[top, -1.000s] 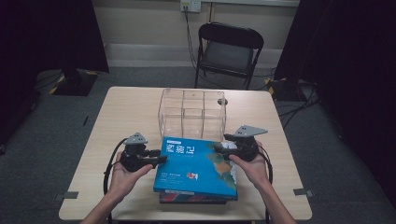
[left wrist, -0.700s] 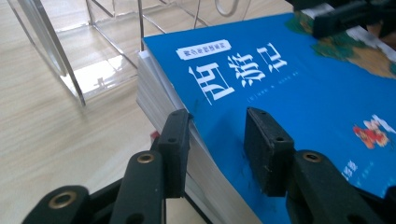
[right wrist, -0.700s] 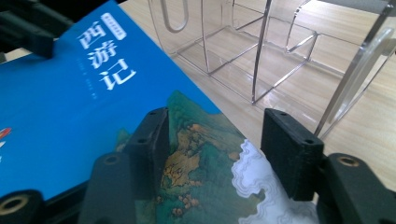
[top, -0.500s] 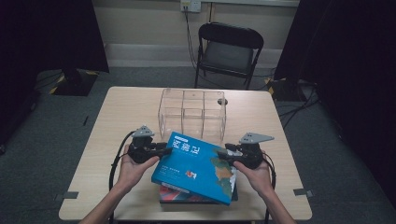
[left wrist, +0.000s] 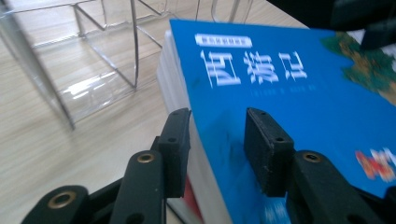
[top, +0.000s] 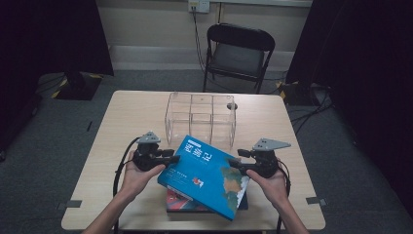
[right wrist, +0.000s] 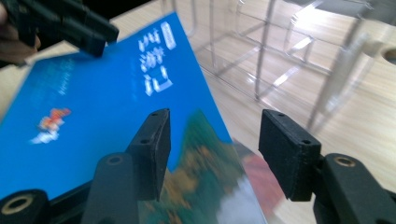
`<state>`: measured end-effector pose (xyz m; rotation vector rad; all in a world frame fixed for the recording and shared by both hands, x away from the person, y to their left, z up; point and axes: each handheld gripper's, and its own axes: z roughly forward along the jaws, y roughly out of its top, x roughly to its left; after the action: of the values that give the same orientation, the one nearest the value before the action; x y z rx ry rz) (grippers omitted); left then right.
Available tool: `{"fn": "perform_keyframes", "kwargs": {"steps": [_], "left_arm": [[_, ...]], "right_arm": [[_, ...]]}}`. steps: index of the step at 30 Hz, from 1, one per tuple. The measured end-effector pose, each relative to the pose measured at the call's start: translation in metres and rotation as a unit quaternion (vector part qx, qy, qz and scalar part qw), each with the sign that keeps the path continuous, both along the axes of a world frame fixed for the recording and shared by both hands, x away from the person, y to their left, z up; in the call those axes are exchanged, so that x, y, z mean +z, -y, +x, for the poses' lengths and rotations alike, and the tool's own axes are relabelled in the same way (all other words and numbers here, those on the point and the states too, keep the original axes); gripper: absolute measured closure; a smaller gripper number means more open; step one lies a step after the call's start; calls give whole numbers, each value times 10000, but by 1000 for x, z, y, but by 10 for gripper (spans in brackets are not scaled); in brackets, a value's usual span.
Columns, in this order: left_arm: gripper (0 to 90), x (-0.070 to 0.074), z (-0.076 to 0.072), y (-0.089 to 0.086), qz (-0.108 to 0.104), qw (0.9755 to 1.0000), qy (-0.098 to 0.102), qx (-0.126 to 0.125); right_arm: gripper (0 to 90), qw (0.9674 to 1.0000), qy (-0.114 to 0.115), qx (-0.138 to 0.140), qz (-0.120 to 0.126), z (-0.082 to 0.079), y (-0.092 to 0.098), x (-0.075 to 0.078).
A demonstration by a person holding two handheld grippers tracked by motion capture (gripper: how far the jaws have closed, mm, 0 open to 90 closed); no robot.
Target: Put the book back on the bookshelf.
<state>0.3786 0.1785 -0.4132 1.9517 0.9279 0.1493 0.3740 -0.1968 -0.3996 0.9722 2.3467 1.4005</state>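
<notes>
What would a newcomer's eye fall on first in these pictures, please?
Most likely the bright blue book, tilted at the table's near edge above another book with a red cover. The left tongs straddle its left edge and the right tongs its right edge, jaws on either side of the cover. Just behind stands a clear plastic organiser, mid-table.
</notes>
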Motion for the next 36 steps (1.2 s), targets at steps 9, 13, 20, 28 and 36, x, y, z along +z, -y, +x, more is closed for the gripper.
{"fn": "perform_keyframes", "kwargs": {"steps": [9,13,20,28,36], "left_arm": [[527,-3,-46,-23,-131,9996,51,-243],[533,-4,-63,-26,128,9983,308,-474],[514,-14,-62,-27,2,9989,115,-452],[521,-12,-58,-25,131,9986,285,-422],[525,-16,-35,-20,59,9996,287,40]], "right_arm": [[495,9997,-236,93,-70,13,-20,-14],[510,9994,-341,88,63,15,-18,-16],[543,9993,-364,104,21,14,-19,-15],[546,9992,-388,63,4,12,-18,-16],[542,9992,-362,-61,123,-8,-2,-19]]}}
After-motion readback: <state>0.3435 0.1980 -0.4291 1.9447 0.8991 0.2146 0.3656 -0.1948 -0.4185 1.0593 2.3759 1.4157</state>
